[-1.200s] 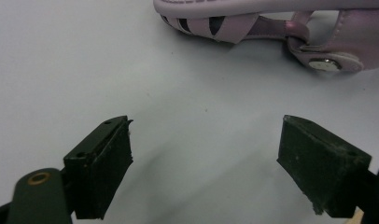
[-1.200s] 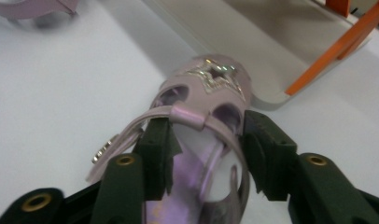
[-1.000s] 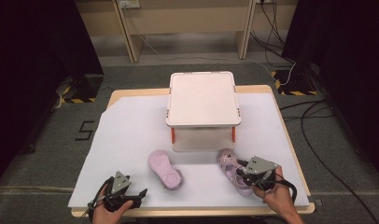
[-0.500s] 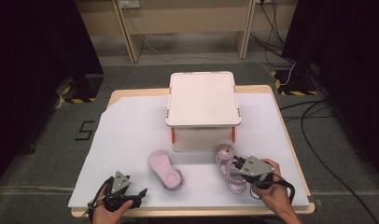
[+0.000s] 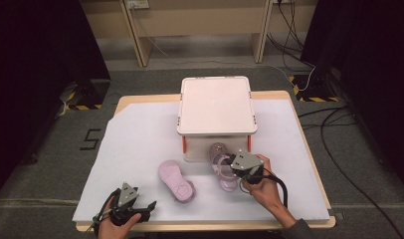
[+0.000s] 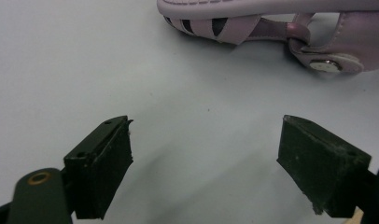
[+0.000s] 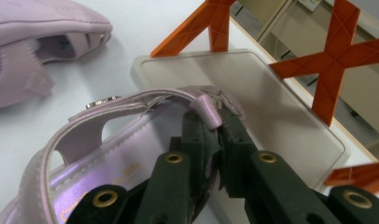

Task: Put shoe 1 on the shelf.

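Observation:
Two lilac sandals lie on the white sheet. One sandal (image 5: 176,180) rests sole-up at front centre, also seen as the sandal (image 6: 271,23) and the sandal (image 7: 33,37). My right gripper (image 5: 231,171) is shut on the strap of the second sandal (image 5: 220,158), just in front of the white rack (image 5: 216,104). Along its jaws, the right gripper (image 7: 215,126) pinches the strap (image 7: 206,105), toe toward the rack's base plate (image 7: 271,116). My left gripper (image 5: 143,208) rests open near the front edge; in its own view the left gripper (image 6: 206,140) holds nothing, short of the sole-up sandal.
The rack stands on orange crossed legs (image 7: 337,51) at the table's middle back. The white sheet (image 5: 135,139) covers the wooden table, with bare room on the left. Cables (image 5: 339,124) run on the floor to the right.
The right gripper has carried its sandal to the left and away from the front edge, up to the rack's front. The left gripper and the sole-up sandal have stayed put.

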Available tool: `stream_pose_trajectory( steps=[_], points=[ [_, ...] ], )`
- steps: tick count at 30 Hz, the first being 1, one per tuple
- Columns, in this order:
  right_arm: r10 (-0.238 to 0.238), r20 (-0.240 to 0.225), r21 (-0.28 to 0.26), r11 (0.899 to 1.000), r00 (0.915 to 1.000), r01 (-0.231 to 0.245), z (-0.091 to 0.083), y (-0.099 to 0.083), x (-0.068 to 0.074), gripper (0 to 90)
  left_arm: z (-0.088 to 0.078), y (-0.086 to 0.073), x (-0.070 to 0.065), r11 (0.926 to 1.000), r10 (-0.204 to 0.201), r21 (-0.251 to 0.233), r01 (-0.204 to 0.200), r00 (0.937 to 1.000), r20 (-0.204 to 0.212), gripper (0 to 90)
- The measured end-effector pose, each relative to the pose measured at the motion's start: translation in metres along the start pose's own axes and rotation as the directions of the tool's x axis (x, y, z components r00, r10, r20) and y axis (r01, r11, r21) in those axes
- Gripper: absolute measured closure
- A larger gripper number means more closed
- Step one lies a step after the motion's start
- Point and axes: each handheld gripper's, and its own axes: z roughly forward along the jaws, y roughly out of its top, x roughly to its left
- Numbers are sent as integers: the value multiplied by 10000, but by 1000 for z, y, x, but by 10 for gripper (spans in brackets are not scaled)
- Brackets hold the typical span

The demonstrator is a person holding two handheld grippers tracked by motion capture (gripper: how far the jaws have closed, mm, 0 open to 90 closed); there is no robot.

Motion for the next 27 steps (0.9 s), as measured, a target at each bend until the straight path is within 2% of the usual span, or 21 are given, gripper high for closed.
stream_pose_trajectory(
  steps=[1, 2, 3, 4, 8, 10, 14, 15, 16, 17, 18, 19, 20, 22, 25, 26, 27],
  points=[
    [0, 0, 0, 10000, 10000, 0, 0, 0, 0, 828, 0, 0, 0, 10000, 0, 0, 0, 10000, 0, 169],
    [-119, 79, -2, 9999, 9999, 119, 9, 3, -1, 827, 0, 0, 0, 10000, -6, -29, 6, 10000, 13, 169],
    [-119, 79, -2, 9999, 9999, 119, 9, 3, -1, 827, 0, 0, 0, 10000, 2, -8, -2, 10000, 7, 169],
    [-85, 209, 77, 9999, 9997, 84, 18, 5, 0, 827, 0, 0, 0, 10000, 11, -15, -11, 10000, 12, 169],
    [-208, 312, 130, 9997, 9993, 204, 31, 9, -3, 825, 0, 0, 0, 10000, 13, -8, -13, 10000, 19, 169],
    [-225, 480, 215, 9995, 9986, 215, 44, 12, -6, 822, 0, 0, 0, 10000, 5, -10, -5, 10000, 27, 169],
    [-265, 582, 385, 9990, 9980, 243, 54, 13, -6, 812, 0, 0, 0, 10000, 17, -11, -17, 10000, 32, 170],
    [-313, 651, 454, 9986, 9974, 284, 57, 13, -6, 795, 0, 0, 0, 10000, 17, -17, -17, 10000, 40, 170],
    [-153, 732, 417, 9991, 9972, 122, 62, 12, -6, 717, 0, 0, 0, 10000, 36, -11, -36, 10000, 50, 169],
    [-153, 732, 417, 9991, 9972, 122, 62, 12, -6, 717, 0, 0, 0, 10000, 36, -11, -36, 10000, 50, 169],
    [-76, 805, 387, 9992, 9967, 45, 62, 12, -7, 677, 0, 0, 0, 10000, 34, -9, -34, 10000, 49, 169],
    [23, 896, 495, 9988, 9960, -68, 60, 13, -7, 598, 1, 0, 0, 10000, 28, -7, -27, 10000, 51, 169],
    [51, 1056, 541, 9985, 9944, -109, 58, 14, -7, 558, 1, -1, 0, 10000, 27, 5, -27, 10000, 51, 169],
    [132, 1100, 563, 9982, 9938, -195, 57, 14, -7, 532, 1, 0, 0, 10000, 35, 0, -36, 10000, 51, 169],
    [677, 1054, 410, 9965, 9921, -724, 47, 14, -9, 462, 1, 0, -1, 10000, 48, 20, -48, 10000, 42, 170],
    [1160, 839, 91, 9931, 9897, -1172, 39, 14, -9, 429, 1, 0, -1, 10000, 67, 47, -67, 10000, 54, 169],
    [1422, 722, -31, 9898, 9872, -1424, 34, 14, -9, 421, 1, 0, -1, 10000, 55, 38, -55, 10000, 45, 170]
  ],
)
